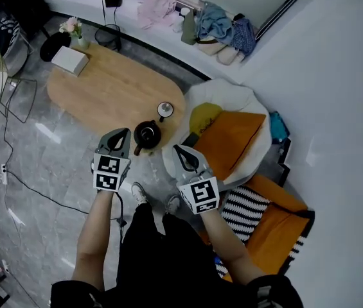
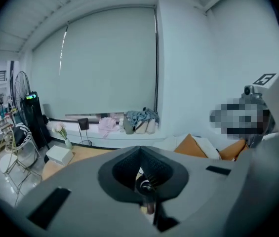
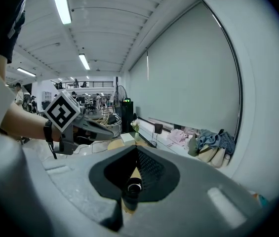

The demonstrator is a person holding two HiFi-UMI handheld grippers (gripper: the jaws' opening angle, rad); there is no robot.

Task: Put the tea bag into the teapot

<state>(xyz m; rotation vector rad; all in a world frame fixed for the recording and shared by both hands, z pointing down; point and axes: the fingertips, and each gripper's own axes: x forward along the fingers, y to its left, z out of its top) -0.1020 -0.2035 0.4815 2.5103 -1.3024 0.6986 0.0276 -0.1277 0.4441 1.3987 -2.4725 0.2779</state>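
**Hovering over the table, both tongs pinched shut, no tea bag in sight**

And we find the left gripper (image 1: 122, 133) and the right gripper (image 1: 178, 150) held up high, side by side, well above the table (image 1: 104, 85). Left tongs: jaws pressed together, nothing between them. Right tongs: same story, tips meeting, nothing caught.

Down below, the black teapot (image 1: 146, 134) sits near the table's close end, with a small round piece (image 1: 165, 110), probably its lid, just beside it. The tea bag? No view shows it, so its place can't be called.

When it turns up, expect a featherweight: soft, limp, thin paper that tears if crushed. The smart hold looks like the tag or the top fold, a light pinch, letting the pouch dangle into the pot's mouth.

The tabletop is smooth pale wood, oval, carrying a white box (image 1: 70, 60) and a vase of flowers (image 1: 72, 28) at the far end. Glossy grey floor (image 1: 46, 165), an orange cushion (image 1: 229, 140) on a white seat to the right, and clothes (image 1: 216, 23) heaped along the window ledge.
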